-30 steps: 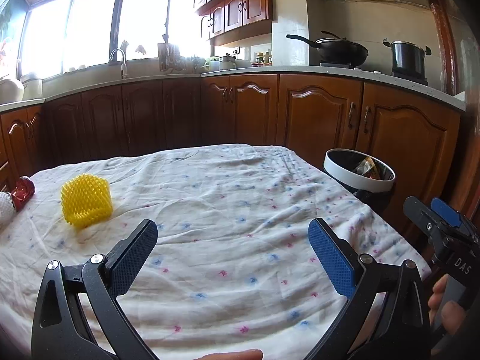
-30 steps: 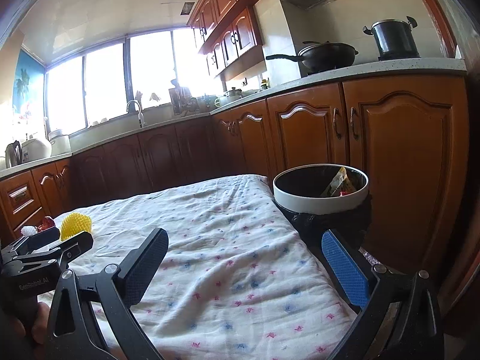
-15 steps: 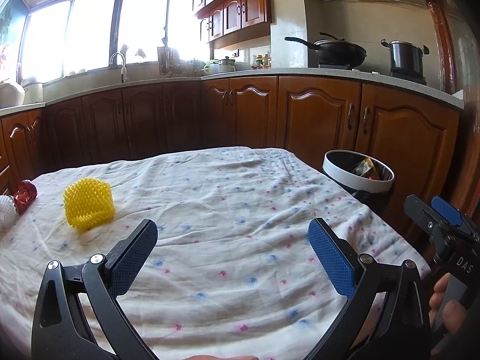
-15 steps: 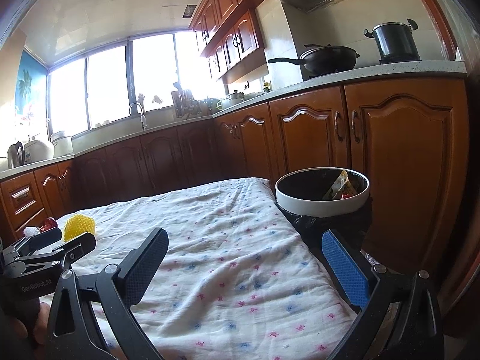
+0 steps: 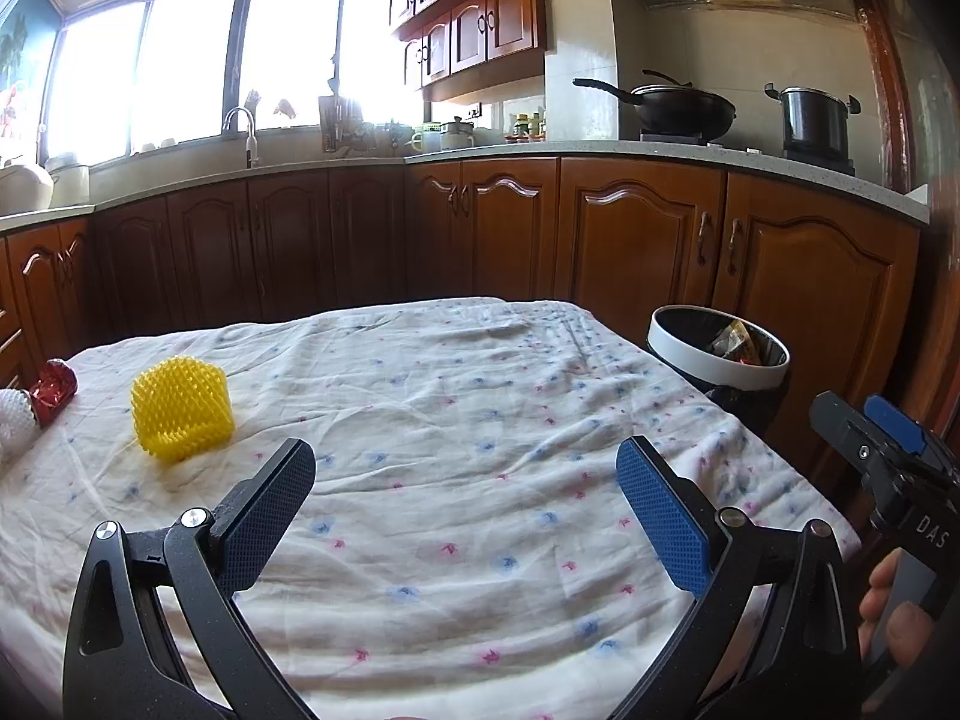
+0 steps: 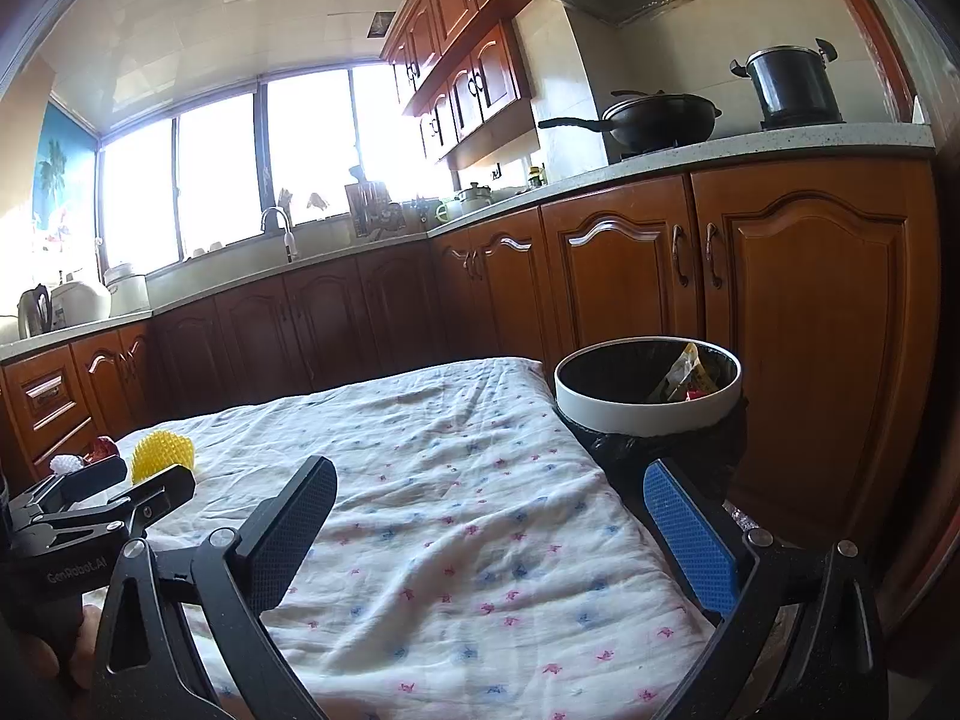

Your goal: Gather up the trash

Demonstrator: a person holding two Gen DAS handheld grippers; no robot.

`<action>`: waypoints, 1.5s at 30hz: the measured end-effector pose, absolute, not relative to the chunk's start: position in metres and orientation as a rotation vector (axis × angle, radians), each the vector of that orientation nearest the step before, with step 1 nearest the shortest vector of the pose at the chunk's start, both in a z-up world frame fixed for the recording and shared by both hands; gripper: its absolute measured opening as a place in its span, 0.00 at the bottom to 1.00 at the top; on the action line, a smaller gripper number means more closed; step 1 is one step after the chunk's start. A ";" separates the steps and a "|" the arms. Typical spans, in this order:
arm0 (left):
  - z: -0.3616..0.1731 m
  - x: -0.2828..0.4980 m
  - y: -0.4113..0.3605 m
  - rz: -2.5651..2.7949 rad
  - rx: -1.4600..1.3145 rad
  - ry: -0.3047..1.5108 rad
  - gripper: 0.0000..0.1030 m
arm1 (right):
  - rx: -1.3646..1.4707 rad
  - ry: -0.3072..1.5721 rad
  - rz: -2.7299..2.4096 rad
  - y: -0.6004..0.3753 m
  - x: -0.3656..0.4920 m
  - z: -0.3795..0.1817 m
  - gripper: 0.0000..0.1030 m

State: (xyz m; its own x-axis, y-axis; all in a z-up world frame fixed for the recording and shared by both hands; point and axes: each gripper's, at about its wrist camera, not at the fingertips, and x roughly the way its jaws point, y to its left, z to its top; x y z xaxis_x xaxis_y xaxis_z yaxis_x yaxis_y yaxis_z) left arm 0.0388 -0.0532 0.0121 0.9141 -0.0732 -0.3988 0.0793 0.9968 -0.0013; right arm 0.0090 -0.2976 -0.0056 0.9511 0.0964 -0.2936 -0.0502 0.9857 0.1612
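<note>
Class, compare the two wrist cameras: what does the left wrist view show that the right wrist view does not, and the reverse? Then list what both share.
Only the left wrist view: the right gripper at its right edge.

Only the right wrist view: the kettle on the counter, and the left gripper at its left edge.

Both: the flowered cloth, yellow spiky item, red wrapper, white ball, and the trash bin holding wrappers.

left cam low over table (image 5: 480, 420) facing cabinets, right cam nearer bin (image 6: 648, 414), both share tablecloth
</note>
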 end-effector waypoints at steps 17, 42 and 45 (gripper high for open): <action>0.012 0.039 -0.053 -0.083 0.014 0.410 1.00 | 0.153 0.304 0.077 -0.297 0.009 -0.005 1.00; 0.009 0.043 -0.050 -0.094 0.017 0.422 1.00 | 0.159 0.308 0.079 -0.295 0.009 -0.005 1.00; 0.008 0.045 -0.049 -0.098 0.017 0.424 1.00 | 0.160 0.309 0.081 -0.295 0.010 -0.005 1.00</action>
State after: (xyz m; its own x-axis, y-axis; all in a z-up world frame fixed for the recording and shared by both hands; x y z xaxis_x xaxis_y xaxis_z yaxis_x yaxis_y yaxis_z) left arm 0.0449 -0.0491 0.0080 0.9068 -0.0910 -0.4117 0.0982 0.9952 -0.0035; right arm 0.0098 -0.2954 -0.0055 0.9494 0.1034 -0.2965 -0.0544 0.9841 0.1688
